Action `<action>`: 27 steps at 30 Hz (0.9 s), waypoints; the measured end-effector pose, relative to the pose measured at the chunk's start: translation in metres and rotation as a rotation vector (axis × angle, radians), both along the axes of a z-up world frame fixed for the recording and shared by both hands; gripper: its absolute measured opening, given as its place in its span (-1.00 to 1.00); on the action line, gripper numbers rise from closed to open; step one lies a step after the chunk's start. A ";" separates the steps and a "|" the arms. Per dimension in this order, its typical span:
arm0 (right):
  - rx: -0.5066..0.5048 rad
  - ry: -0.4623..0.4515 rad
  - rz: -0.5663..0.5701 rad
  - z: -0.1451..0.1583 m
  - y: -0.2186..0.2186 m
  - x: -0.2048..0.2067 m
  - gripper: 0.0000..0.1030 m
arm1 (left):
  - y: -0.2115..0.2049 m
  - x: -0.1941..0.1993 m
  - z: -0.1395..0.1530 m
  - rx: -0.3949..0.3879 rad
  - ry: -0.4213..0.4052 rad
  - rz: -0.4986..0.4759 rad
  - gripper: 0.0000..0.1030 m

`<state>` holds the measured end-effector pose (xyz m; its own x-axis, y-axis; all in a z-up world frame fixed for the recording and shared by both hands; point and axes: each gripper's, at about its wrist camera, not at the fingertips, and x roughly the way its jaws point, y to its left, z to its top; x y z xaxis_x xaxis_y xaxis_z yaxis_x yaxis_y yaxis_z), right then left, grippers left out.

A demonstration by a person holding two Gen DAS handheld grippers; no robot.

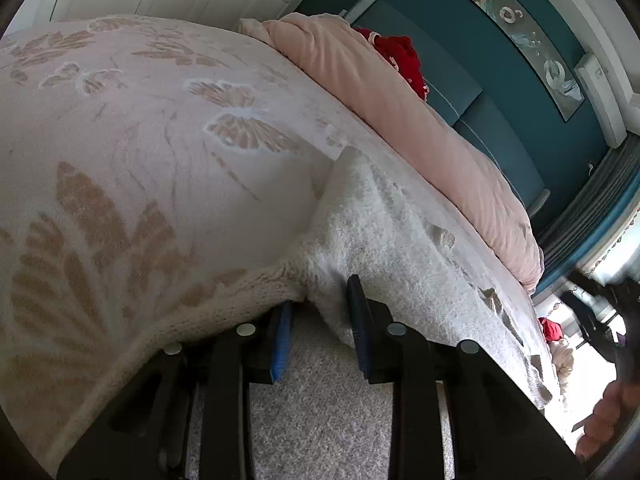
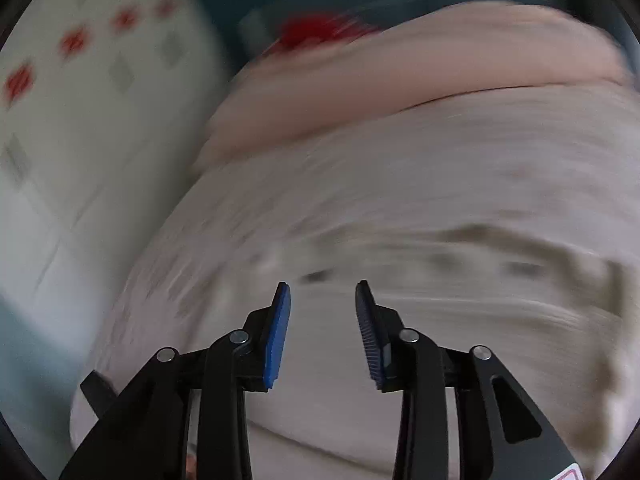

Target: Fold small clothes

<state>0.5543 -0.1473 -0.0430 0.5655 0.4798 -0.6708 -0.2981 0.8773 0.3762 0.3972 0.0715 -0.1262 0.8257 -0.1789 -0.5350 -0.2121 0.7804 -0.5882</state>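
Note:
A pale pink fleece cloth with tan butterfly and leaf prints lies spread over the bed. Its white fuzzy edge folds down toward my left gripper. The jaws are shut on that hanging fold, and the cloth bunches and pulls toward the pads. In the blurred right wrist view, my right gripper is open above the same pale cloth, with nothing between its blue pads. A person's hand shows at the lower right edge of the left wrist view.
A pink duvet lies bunched along the far side of the bed, with a red garment beyond it against a teal wall. Grey carpet shows below the left gripper. A white fabric with red and grey diamonds is at the left.

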 end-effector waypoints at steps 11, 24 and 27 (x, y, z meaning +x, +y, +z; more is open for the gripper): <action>-0.274 0.133 0.171 -0.099 0.168 0.101 -0.92 | -0.003 -0.001 -0.005 0.006 -0.028 -0.005 -0.48; -0.122 0.008 -0.265 -0.036 -0.084 -0.032 -0.01 | -0.004 0.003 -0.004 0.016 -0.025 -0.006 -0.46; -0.139 0.042 -0.466 -0.045 -0.171 -0.069 0.08 | -0.005 0.005 -0.003 0.023 -0.021 -0.005 -0.46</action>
